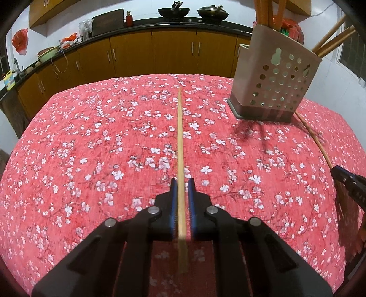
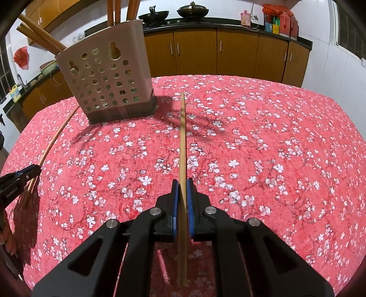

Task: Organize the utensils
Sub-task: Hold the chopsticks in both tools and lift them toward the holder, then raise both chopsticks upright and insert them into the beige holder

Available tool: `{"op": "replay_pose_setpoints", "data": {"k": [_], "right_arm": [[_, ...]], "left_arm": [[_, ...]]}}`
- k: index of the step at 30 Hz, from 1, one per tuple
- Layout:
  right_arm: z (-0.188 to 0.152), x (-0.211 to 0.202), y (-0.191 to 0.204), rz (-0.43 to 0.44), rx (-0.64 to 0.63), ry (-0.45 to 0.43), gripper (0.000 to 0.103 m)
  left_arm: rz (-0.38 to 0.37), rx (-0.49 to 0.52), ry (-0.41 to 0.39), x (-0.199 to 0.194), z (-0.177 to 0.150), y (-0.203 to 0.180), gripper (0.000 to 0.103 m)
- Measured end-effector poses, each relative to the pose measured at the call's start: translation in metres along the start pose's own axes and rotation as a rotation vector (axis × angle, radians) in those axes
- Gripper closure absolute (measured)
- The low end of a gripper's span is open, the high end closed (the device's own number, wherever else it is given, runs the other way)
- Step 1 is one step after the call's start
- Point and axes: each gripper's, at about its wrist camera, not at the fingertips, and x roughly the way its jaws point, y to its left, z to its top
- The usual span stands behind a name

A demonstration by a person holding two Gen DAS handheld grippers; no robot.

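A wooden chopstick (image 1: 180,128) runs straight ahead between the blue pads of my left gripper (image 1: 182,180), which is shut on it, its tip over the red floral tablecloth (image 1: 91,137). My right gripper (image 2: 182,181) is shut on a second chopstick (image 2: 182,128) the same way. A beige perforated utensil holder (image 1: 274,77) stands at the far right of the left wrist view, with several chopsticks in it. In the right wrist view the holder (image 2: 107,80) is at the far left. Each view shows the other gripper at its edge: the right gripper (image 1: 335,170) and the left gripper (image 2: 34,169).
Orange kitchen cabinets (image 1: 173,52) and a dark counter with two woks (image 1: 173,11) lie beyond the table's far edge. Red bags and boxes (image 2: 281,22) sit on the counter at the right. A person's hand (image 2: 6,242) shows at the lower left.
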Motion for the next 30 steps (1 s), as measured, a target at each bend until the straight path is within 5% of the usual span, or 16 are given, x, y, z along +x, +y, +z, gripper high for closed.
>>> {"op": "replay_pose_setpoints", "data": {"k": [5, 17, 30], "right_arm": [[0.010, -0.016, -0.010, 0.011, 0.027, -0.036, 0.095], [0.046, -0.088, -0.028, 0.015, 0.079, -0.260, 0.095], [0.058, -0.118, -0.028, 0.034, 0.091, -0.370, 0.095]], "left_arm": [[-0.014, -0.006, 0.020, -0.003, 0.004, 0.002, 0.095], [-0.057, -0.051, -0.162, -0.076, 0.042, 0.023, 0.095], [-0.114, -0.097, -0.328, -0.131, 0.070, 0.025, 0.095]]}}
